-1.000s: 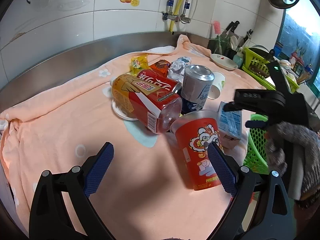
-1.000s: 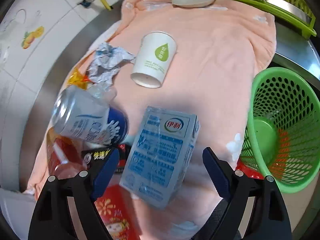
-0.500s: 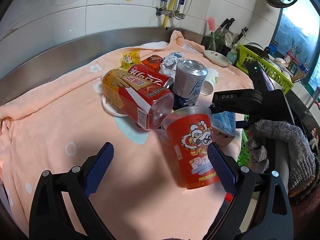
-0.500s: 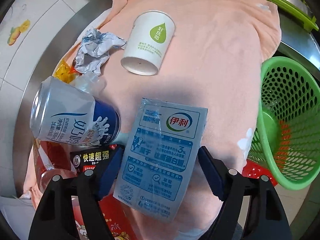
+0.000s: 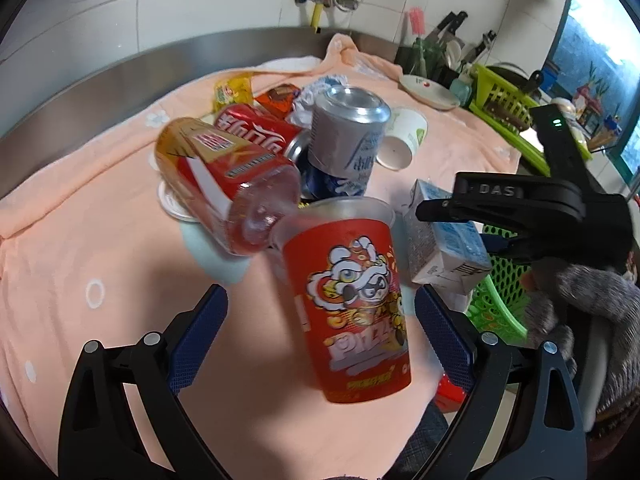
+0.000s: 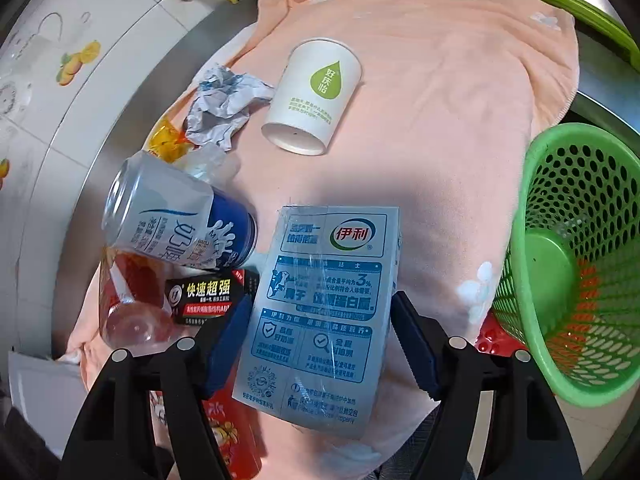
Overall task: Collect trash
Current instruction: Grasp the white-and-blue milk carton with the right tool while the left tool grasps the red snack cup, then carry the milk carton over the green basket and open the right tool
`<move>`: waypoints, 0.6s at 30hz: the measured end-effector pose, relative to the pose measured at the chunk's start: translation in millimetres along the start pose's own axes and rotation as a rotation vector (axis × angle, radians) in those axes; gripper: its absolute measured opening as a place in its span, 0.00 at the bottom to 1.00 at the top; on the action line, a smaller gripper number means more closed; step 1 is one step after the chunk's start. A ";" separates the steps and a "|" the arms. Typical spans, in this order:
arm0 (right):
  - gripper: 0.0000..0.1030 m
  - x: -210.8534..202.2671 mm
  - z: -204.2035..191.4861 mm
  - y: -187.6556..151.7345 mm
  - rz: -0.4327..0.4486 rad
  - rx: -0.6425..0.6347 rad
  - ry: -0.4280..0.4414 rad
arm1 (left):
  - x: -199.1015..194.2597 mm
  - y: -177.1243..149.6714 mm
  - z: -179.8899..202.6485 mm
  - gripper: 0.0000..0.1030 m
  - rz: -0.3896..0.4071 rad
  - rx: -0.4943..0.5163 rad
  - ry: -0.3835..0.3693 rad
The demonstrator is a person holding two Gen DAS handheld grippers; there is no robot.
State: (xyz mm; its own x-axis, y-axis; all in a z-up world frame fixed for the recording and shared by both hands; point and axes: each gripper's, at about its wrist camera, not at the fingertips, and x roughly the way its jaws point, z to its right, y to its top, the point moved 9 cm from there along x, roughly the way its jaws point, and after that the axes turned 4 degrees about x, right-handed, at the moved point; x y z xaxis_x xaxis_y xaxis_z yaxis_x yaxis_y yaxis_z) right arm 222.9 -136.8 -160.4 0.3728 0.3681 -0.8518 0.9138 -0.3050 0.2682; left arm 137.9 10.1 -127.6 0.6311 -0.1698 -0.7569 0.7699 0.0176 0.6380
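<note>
Blue pads on the right hand-held gripper [image 6: 320,344] now sit on both sides of the milk carton [image 6: 320,312]. A second ago they were much wider apart, with the carton loose between them. Half a second ago they had started to come in. Now the pads look as if they touch the carton's two sides, so I think the squeeze is just starting. The carton lies flat on the pink towel [image 6: 440,128] that covers the bench. It has not been lifted yet.

Right beside it, at the edge of the bench, waits the green basket [image 6: 576,264]. That is likely where the trash goes, so the carton has only a short trip.

Over on the other side, the left hand-held gripper [image 5: 320,340] has its fingers wide apart and holds nothing. It has moved closer to the red cup [image 5: 352,312], which stands between its fingers.
</note>
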 end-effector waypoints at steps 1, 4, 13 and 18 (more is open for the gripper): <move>0.67 -0.3 -0.2 -1.2 -0.002 -0.014 0.006 | 4.1 0.0 2.1 0.89 -0.010 -0.003 0.000; 0.67 -3.4 2.2 -2.9 0.000 -0.025 0.023 | 13.2 0.1 5.7 0.86 -0.030 0.002 0.014; 0.67 -39.9 33.1 2.4 0.030 -0.061 0.077 | 32.8 6.3 6.8 0.82 -0.071 -0.004 0.052; 0.67 -49.8 80.4 10.5 0.054 -0.043 0.023 | 39.3 7.2 9.8 0.75 -0.085 -0.003 0.039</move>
State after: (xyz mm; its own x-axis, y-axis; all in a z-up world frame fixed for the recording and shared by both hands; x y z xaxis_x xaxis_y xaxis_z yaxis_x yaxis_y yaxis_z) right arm 201.0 -229.0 -151.4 0.4245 0.3723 -0.8253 0.8983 -0.2873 0.3324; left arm 167.3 -6.1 -151.3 0.5669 -0.1321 -0.8131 0.8209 0.0075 0.5711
